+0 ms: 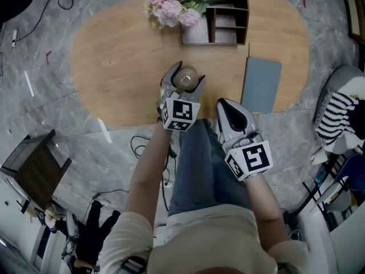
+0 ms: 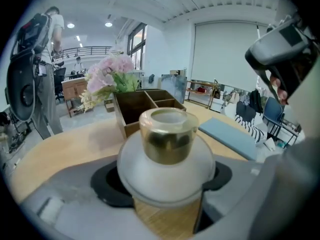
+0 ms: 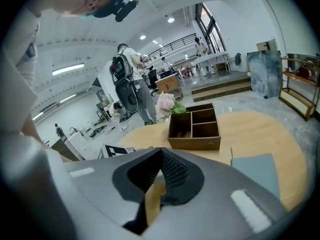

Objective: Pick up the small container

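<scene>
Looking down, head view: left gripper (image 1: 186, 76) straddles the small container (image 1: 185, 80) near the front edge of the wooden table (image 1: 120, 56); right gripper (image 1: 227, 108) is just beside it.
Left gripper view: pads (image 2: 106, 184) flank the container's white body, seemingly pressing both sides, grasping it.
Right gripper view: jaws clenched together, nothing between.

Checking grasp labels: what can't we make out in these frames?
- small container base: left gripper view, its own wide body covers it.
- Its contents: frosted wall and gold cap hide them in every view.
- wooden organizer compartments: head view, too small and shadowed.
</scene>
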Demonstrator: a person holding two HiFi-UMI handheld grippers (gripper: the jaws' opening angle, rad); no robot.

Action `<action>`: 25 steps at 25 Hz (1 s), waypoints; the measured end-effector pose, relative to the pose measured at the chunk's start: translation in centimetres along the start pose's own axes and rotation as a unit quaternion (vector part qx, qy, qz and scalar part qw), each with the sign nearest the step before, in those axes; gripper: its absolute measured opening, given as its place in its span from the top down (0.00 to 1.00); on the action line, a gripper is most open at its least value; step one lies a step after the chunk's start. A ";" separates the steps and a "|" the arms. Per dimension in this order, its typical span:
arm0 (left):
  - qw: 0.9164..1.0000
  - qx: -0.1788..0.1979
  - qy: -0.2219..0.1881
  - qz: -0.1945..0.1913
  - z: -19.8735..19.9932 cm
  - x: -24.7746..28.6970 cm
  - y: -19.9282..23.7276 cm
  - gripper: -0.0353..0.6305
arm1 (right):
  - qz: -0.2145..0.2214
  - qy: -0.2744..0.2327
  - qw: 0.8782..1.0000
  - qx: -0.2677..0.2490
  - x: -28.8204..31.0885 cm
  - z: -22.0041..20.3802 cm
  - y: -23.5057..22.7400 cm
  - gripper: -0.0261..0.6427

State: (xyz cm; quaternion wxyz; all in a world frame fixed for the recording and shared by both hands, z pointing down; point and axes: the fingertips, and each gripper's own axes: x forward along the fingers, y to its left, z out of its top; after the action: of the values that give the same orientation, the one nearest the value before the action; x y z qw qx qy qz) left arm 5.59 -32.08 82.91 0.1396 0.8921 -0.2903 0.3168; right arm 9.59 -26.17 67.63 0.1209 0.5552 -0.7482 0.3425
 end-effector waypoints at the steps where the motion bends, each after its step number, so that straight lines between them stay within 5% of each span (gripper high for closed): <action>1: 1.000 -0.002 -0.002 0.000 0.4 -0.6 -0.3 0.42 | 0.001 -0.004 1.000 -0.001 -0.5 0.3 0.3 0.96; 25: 0.996 -0.060 -0.033 0.056 8.5 -20.0 -8.1 0.42 | 0.036 -0.088 0.993 -0.072 -15.6 7.2 7.4 0.96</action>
State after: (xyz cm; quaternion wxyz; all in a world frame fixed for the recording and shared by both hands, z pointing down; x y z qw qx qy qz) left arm 1.99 -20.75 62.98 0.1649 0.8744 -0.3629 0.2765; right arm 9.82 -18.10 50.82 0.0821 0.5461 -0.7980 0.2413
